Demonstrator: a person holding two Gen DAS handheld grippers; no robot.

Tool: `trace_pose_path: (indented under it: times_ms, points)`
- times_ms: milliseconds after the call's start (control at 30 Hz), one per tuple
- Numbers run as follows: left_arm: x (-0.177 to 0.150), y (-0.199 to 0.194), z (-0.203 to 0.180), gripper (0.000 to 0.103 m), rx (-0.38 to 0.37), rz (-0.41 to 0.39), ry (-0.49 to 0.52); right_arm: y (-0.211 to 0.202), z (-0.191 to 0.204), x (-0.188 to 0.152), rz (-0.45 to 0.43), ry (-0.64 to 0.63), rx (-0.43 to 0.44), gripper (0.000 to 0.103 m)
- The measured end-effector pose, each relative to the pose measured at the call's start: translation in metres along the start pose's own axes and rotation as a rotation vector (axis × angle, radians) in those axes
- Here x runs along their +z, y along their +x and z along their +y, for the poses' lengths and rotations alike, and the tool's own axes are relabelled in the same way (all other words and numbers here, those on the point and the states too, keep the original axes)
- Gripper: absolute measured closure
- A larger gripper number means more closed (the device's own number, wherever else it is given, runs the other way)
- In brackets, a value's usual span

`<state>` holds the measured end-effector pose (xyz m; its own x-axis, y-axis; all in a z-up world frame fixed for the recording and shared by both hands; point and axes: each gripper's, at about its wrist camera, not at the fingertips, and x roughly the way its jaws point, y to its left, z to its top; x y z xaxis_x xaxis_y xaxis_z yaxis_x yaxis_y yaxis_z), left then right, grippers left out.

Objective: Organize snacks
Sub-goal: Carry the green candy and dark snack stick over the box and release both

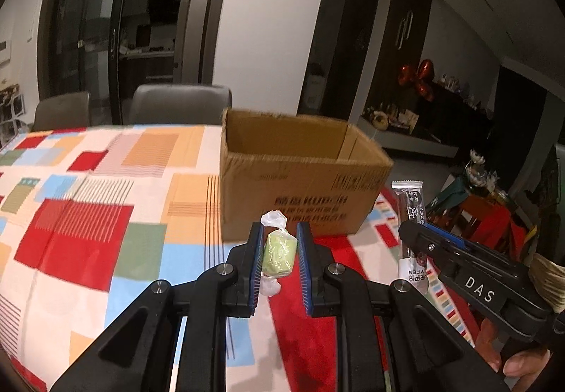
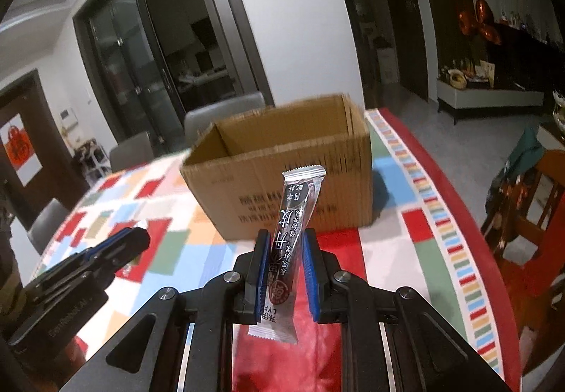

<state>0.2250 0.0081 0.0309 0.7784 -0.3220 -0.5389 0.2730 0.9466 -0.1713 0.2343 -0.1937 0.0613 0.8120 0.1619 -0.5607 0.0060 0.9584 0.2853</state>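
Patchwork cloth in red, orange, blue and green covers the table (image 1: 106, 180), with grey chairs (image 1: 180, 104) and dark glass doors behind it. On the cloth I see an open cardboard box (image 1: 300, 180), printed on its near side, standing ahead of both grippers. My left gripper (image 1: 280, 251) is clenched on a pale green candy in a clear twisted wrapper (image 1: 279, 252), held above the table just short of the box. My right gripper (image 2: 284, 258) is clamped on a long silver-and-black snack stick (image 2: 293, 236), which stands nearly upright between the blue pads, its top end in front of the box wall.
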Motion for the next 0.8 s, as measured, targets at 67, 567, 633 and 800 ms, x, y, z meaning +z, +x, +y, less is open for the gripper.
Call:
trace_pose_path:
  times_ms: [67,567,633,800]
  points:
    - [0.008,-0.002,-0.002,0.084,-0.005,-0.019,0.001,-0.005,0.000,0.008,-0.028,0.003,0.008,0.083]
    - [0.071,0.000,-0.016,0.084,-0.033,-0.127,0.011,-0.016,0.009,0.074,-0.149,-0.020,0.050,0.083]
    - [0.080,0.006,-0.015,0.084,-0.037,-0.126,0.009,-0.013,0.010,0.083,-0.150,-0.028,0.055,0.083]
    - [0.105,0.026,-0.010,0.084,-0.038,-0.112,0.005,0.001,0.012,0.109,-0.143,-0.062,0.052,0.083]
